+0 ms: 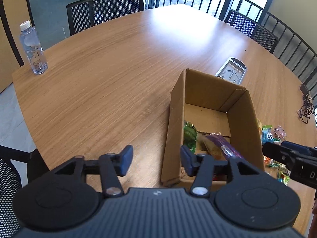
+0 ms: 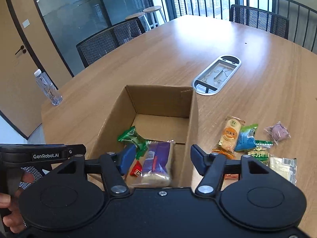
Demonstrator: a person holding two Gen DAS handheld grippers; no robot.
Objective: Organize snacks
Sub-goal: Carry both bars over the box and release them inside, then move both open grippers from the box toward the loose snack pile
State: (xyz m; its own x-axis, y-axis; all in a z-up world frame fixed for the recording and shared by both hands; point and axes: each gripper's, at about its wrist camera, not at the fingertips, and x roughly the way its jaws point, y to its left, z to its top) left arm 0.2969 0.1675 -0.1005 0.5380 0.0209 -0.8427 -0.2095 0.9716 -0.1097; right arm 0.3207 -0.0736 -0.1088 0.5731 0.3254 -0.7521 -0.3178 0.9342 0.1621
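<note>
Left gripper (image 1: 156, 159), nearest the lens: blue pads parted, nothing between them, poised over the near left corner of the cardboard box (image 1: 174, 119), one pad outside the box wall, the other above its inside. Right gripper (image 2: 160, 158): pads likewise apart and empty, hanging over the near end of the box, above the snacks inside. Inside the box, near end: purple-wrapped snack (image 2: 156, 158) lying lengthwise, green packet (image 2: 131, 138) at its left against the box wall, small red packet (image 2: 136, 171) in front of the green one. Far half of the box floor bare cardboard. Right of the box, loose on the table (image 2: 257, 49): orange-labelled packet (image 2: 230, 134) closest to the box wall, blue packet (image 2: 246, 137) touching its right side, green-and-yellow packet (image 2: 259, 152) just in front of the blue one, pale packet with a barcode (image 2: 284, 168) beside that, pink packet (image 2: 278, 131) a little apart, farthest from the box. Beyond the far right corner of the box: oval metal cable tray (image 2: 217, 75) set into the tabletop. Well left of the box, by the table edge: clear water bottle (image 1: 32, 48) with a white cap, upright. Far right of the box, at the table rim: coiled dark cable (image 1: 307, 107). Past the table: black mesh chairs (image 2: 107, 41), two round stools (image 2: 146, 12), railing and glass.
</note>
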